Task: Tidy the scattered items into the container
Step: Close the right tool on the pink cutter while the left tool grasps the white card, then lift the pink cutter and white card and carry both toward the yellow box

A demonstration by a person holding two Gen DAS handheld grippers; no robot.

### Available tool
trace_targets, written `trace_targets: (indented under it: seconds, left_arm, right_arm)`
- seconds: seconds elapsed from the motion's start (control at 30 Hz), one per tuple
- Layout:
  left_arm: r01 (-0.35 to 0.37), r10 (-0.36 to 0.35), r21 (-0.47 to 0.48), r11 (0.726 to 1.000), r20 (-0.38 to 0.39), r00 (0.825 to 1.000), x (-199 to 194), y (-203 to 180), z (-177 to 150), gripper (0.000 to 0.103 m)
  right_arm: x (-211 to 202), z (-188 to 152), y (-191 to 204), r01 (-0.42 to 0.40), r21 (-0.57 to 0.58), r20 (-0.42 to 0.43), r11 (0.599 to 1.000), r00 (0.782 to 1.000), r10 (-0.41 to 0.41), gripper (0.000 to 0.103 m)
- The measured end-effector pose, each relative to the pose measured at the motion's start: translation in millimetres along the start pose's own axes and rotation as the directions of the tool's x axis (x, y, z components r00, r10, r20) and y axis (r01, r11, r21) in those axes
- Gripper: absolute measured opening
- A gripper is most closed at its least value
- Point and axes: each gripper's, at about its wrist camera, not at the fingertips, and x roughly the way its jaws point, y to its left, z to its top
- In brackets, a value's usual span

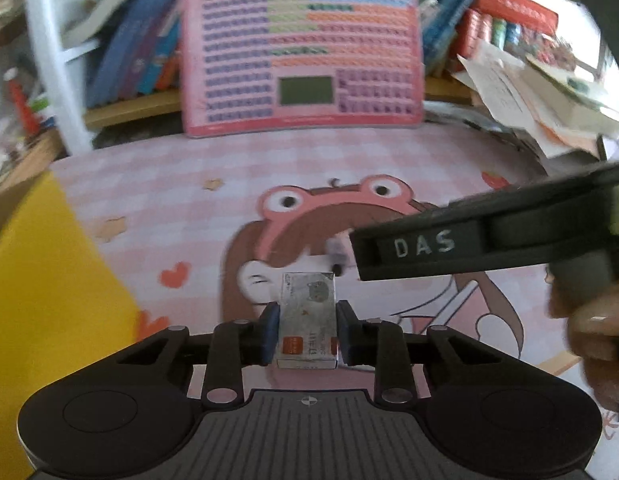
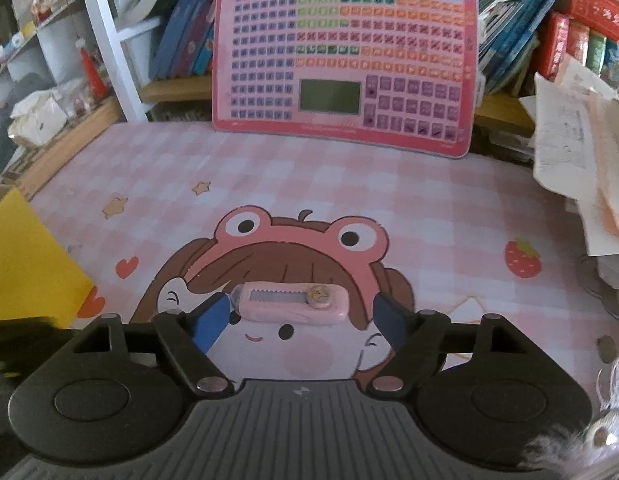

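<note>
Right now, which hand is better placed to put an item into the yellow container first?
Probably left. Its tongs are shut on the small box, with the yellow container just beside. The right tongs stand open around the pink cutter, not gripping.

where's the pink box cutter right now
In the right wrist view the pink box cutter lies crosswise on the cartoon mat, loose between the open right gripper fingers.

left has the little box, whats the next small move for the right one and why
Probably ease the right gripper forward and close on the pink utility knife: its jaws stand open, the knife lies crosswise just ahead on the mat, untouched. The left gripper already clamps the small box.
</note>
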Motion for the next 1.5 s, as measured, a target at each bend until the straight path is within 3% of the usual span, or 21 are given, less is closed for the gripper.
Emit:
trace_targets:
  seconds: [0.23,0.63,1.1,1.5]
  left_arm:
    - [-0.006,0.009,-0.102,0.995,0.027,1.0,-31.7,24.8,-3.0,0.028]
    - [0.0,0.01,-0.11,0.994,0.093,0.996,-59.0,21.9,2.5,0.028]
    - [0.057,-0.049,-0.064,0.996,0.118,0.992,-95.1,16.4,-8.1,0.028]
    - [0.171,-0.164,-0.047,0.984,0.127,0.978,-141.9,26.7,-38.6,0.028]
  right_arm:
    - [24.1,-1.5,18.8,0.069,-0.053,-0.002,0.996,0.998,-0.07,0.08]
    - [27.7,-6.4,26.3,0.115,-0.059,0.031,0.992,0.993,-0.114,0.076]
    - [-36.2,-24.2,25.8,0.037,-0.004,0.078,0.999,0.996,-0.036,0.076]
    - [-101.5,-58.1,48.5,0.018,-0.003,0.095,1.0,0.995,-0.018,0.076]
